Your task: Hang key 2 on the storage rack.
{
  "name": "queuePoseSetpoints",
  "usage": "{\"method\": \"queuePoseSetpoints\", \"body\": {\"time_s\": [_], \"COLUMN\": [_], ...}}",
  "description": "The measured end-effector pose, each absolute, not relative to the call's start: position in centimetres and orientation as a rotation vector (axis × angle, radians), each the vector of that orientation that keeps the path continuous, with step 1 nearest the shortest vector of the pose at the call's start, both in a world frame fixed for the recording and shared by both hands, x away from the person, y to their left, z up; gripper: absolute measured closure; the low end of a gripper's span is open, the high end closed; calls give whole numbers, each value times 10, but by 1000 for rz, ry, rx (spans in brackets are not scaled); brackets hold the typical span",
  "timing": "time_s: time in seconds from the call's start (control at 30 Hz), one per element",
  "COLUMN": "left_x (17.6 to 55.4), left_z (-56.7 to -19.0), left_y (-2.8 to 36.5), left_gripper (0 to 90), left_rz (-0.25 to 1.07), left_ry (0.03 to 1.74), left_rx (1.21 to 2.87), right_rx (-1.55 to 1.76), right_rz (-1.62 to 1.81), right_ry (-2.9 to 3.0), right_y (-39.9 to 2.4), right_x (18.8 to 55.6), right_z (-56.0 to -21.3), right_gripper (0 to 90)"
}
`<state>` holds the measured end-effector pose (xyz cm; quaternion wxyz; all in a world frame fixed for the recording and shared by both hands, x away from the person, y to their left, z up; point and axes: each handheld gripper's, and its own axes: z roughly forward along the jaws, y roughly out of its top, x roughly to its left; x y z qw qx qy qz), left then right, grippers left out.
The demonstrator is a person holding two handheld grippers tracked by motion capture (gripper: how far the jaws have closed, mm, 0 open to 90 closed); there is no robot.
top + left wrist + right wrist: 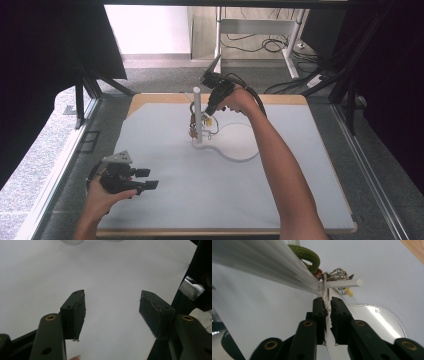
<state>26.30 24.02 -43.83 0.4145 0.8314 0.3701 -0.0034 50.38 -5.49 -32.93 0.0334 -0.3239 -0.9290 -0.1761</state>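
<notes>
A white table carries a clear stand with an upright post. The right gripper sits at the post's peg, jaws pinched on a thin cord hanging from it; keys cluster just beyond. The left gripper hovers near the table's near-left corner, jaws wide apart, nothing between them.

Small items hanging on the white post are too small to identify from the high view. In the right gripper view, the post is blurring; the strip between the right tool pads is unclear.
</notes>
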Motion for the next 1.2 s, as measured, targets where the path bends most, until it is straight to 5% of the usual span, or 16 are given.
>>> {"method": "queuePoseSetpoints", "body": {"time_s": [0.57, 1.2], "left_x": [268, 269], "left_z": [-442, -444], "left_y": [235, 231], "left_gripper": [379, 375], "left_rz": [-2, 0], "left_ry": [940, 956], "left_rx": [2119, 2133], "right_rx": [-1059, -1043], "right_rz": [-775, -1004], "right_ry": [-2880, -2842], "right_y": [-118, -216], "right_x": [457, 373], "right_z": [-317, -383], "right_gripper": [541, 501]}}
